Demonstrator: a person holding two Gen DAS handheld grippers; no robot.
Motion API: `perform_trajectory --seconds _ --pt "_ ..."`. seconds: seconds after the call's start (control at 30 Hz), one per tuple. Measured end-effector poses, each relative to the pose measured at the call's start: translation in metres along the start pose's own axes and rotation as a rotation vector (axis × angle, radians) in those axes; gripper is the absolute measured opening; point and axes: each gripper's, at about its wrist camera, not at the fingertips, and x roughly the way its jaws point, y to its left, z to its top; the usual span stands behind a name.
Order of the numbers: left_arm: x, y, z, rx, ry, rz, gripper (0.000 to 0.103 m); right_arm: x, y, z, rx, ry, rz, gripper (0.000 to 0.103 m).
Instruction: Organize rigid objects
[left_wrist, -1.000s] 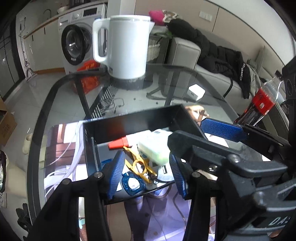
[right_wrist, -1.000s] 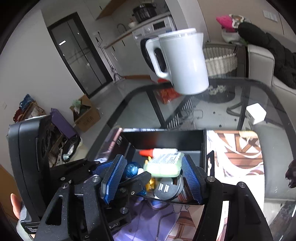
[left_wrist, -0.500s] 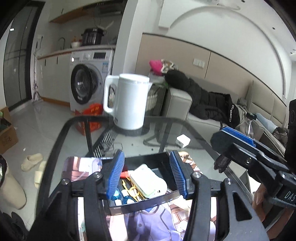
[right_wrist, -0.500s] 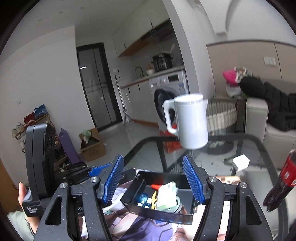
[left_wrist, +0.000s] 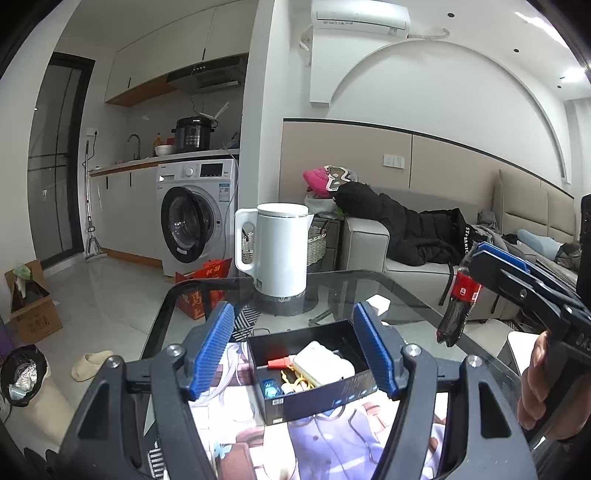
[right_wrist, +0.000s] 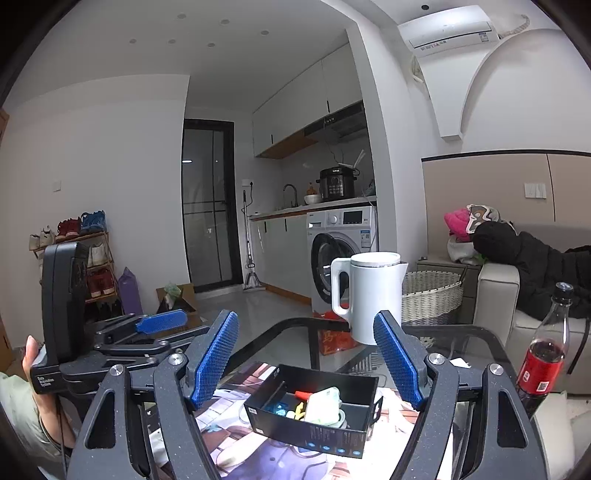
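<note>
A black open box (left_wrist: 317, 400) lies on the printed mat on the glass table. It holds a pale green pack (left_wrist: 325, 365), a red-capped tube (left_wrist: 279, 362), a yellow clip and a small blue piece. My left gripper (left_wrist: 295, 350) hangs above and short of the box, its jaws opening with nothing gripped. In the right wrist view the same box (right_wrist: 306, 432) sits below my right gripper (right_wrist: 306, 356), whose jaws are also opening and bare. Each view shows the other gripper's blue pad (left_wrist: 496, 256) (right_wrist: 160, 320) off to the side, held in a hand.
A white kettle (left_wrist: 280, 251) stands at the table's far edge. A cola bottle (right_wrist: 543, 358) stands on the right side, and a small white block (left_wrist: 378, 304) lies between them. A washing machine, a wicker basket and a sofa lie beyond the table.
Both grippers have drawn back and up from the box and tilted toward level. Their jaws have widened. The box and its contents stay where they were on the mat.
</note>
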Motion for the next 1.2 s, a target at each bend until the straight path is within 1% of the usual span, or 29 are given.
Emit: perform_trajectory --seconds 0.13,0.17,0.2,0.23,0.27,0.3,0.33,0.4,0.5,0.57,0.63,0.73,0.8,0.87,0.93,1.0,1.2 --pt "-0.008 -0.002 -0.006 0.026 0.002 0.015 0.068 0.000 -0.004 -0.007 0.038 0.022 -0.015 0.079" --pt "-0.010 -0.003 -0.007 0.026 0.002 0.026 0.071 0.001 -0.004 -0.010 0.046 0.032 -0.022 0.079" --pt "-0.012 -0.003 -0.010 0.020 0.000 0.046 0.079 0.002 -0.004 -0.013 0.059 0.044 -0.038 0.080" --pt "-0.012 -0.003 -0.013 0.008 -0.008 0.073 0.083 0.004 -0.005 -0.018 0.071 0.053 -0.052 0.082" --pt "-0.011 -0.004 -0.018 -0.004 -0.013 0.105 0.092 0.006 -0.005 -0.024 0.087 0.068 -0.072 0.084" --pt "-0.011 -0.004 -0.022 -0.009 -0.012 0.130 0.096 0.007 -0.006 -0.030 0.100 0.082 -0.089 0.085" --pt "-0.009 -0.006 -0.027 -0.004 -0.010 0.144 0.096 0.008 -0.006 -0.037 0.110 0.095 -0.108 0.086" --pt "-0.006 -0.012 -0.038 0.043 0.001 0.174 0.096 0.012 -0.003 -0.051 0.116 0.132 -0.148 0.090" --pt "0.000 -0.022 -0.051 0.123 0.020 0.241 0.096 0.022 -0.003 -0.069 0.125 0.190 -0.208 0.091" --pt "0.001 -0.024 -0.057 0.136 0.034 0.252 0.096 0.027 -0.005 -0.078 0.157 0.227 -0.248 0.091" --pt "-0.001 -0.023 -0.062 0.128 0.033 0.260 0.097 0.033 -0.007 -0.085 0.177 0.259 -0.270 0.091" --pt "0.001 -0.020 -0.068 0.114 0.046 0.290 0.097 0.036 -0.004 -0.090 0.156 0.265 -0.309 0.091" --pt "0.006 -0.017 -0.071 0.092 0.086 0.278 0.098 0.035 -0.003 -0.092 0.150 0.266 -0.300 0.091" --pt "0.008 -0.013 -0.073 0.066 0.098 0.274 0.098 0.035 -0.003 -0.093 0.155 0.268 -0.293 0.091" --pt "0.007 -0.012 -0.074 0.053 0.091 0.273 0.098 0.037 -0.002 -0.093 0.157 0.272 -0.292 0.091" --pt "0.006 -0.012 -0.076 0.050 0.084 0.260 0.101 0.039 -0.002 -0.094 0.152 0.276 -0.290 0.091" --pt "0.006 -0.012 -0.076 0.022 0.078 0.250 0.102 0.042 0.003 -0.098 0.134 0.283 -0.281 0.092"
